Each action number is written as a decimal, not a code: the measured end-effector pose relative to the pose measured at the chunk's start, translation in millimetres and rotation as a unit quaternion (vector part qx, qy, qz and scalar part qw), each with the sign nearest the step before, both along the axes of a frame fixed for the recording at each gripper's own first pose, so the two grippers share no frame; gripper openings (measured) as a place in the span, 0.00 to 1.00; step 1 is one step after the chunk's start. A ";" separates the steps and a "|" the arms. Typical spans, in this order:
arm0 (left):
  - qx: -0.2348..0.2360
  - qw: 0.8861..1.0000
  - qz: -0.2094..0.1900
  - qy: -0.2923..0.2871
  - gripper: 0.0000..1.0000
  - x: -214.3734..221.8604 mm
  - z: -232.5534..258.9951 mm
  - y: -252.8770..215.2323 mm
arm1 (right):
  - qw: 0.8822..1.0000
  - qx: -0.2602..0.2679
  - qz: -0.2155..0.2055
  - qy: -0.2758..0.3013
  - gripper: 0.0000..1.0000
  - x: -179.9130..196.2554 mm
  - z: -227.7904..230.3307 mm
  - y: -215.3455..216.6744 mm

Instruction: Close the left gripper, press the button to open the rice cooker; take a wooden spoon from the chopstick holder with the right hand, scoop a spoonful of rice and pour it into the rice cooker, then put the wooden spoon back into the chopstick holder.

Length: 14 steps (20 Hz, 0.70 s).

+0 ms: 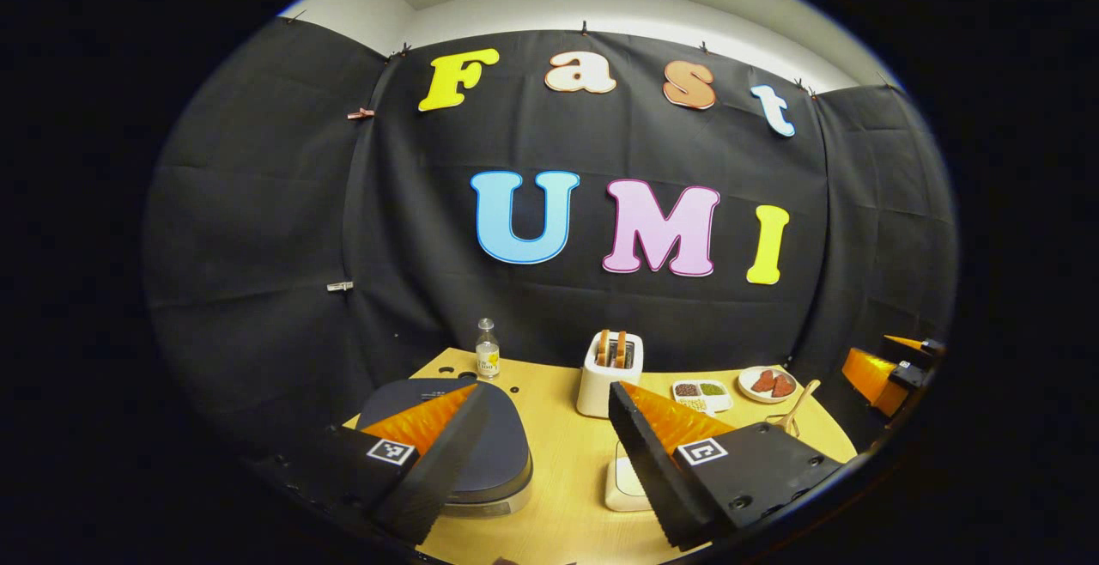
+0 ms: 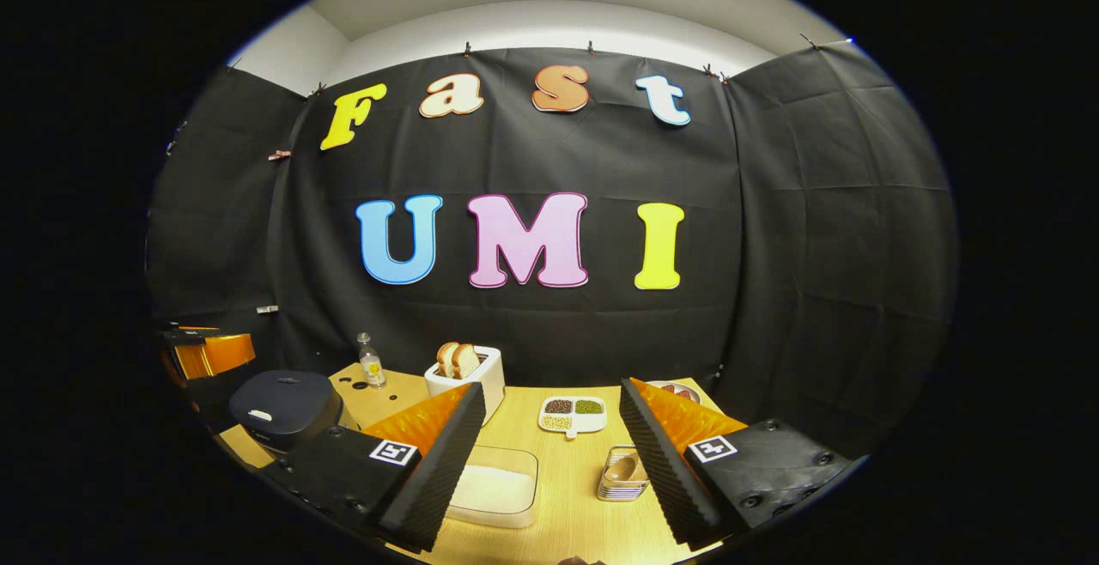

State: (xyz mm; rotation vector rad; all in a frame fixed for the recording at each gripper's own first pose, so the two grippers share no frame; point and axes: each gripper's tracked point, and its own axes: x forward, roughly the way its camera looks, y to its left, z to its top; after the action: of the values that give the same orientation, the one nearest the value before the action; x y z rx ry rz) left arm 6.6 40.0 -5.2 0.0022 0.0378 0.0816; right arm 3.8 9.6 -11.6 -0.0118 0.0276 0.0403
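We saw the rice cooker (image 1: 481,453) lid-down on the worktop (image 1: 558,410), just beneath our left hand-held gripper (image 1: 545,406), whose fingers stood apart. The wooden spoon (image 2: 620,469) lay in its chopstick holder (image 2: 622,483) (beside the rice tray (image 2: 498,483)) between the right hand-held gripper's (image 2: 549,406) spread fingers.

The left gripper (image 1: 541,428) hangs above the wooden table (image 1: 567,470) with its fingers spread wide, nothing between them. Under its left finger sits the dark rice cooker (image 1: 498,453), lid down. Farther back stand a small bottle (image 1: 487,349) and a white toaster (image 1: 610,372) with bread in it. To the right lie a sectioned dish (image 1: 702,391), a plate (image 1: 767,384) and a wooden spoon (image 1: 798,406) — with the right gripper (image 1: 893,367) at the edge.
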 end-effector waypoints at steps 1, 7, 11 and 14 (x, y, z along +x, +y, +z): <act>0.000 1.000 0.003 0.001 0.95 1.2 1.7 5.0 | 1.000 0.000 0.000 0.000 0.98 0.5 0.6 -0.1; -0.002 0.999 -0.003 0.039 0.84 9.6 -8.3 35.2 | 1.000 -0.003 0.000 0.005 0.98 -0.6 -3.9 -2.0; -0.025 0.997 0.001 0.075 0.64 15.6 -26.4 64.8 | 1.000 -0.005 -0.005 0.005 0.98 -4.2 -4.7 -5.9; -0.027 0.995 0.001 0.095 0.33 19.9 -37.3 83.3 | 1.000 -0.007 -0.012 0.007 0.98 -8.0 -8.0 -12.2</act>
State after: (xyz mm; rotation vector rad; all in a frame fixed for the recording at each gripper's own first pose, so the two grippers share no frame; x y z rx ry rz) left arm 26.5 123.3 -42.5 -0.0434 0.2300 0.0828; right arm -4.3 -2.7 -19.6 -0.0246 0.0426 0.0160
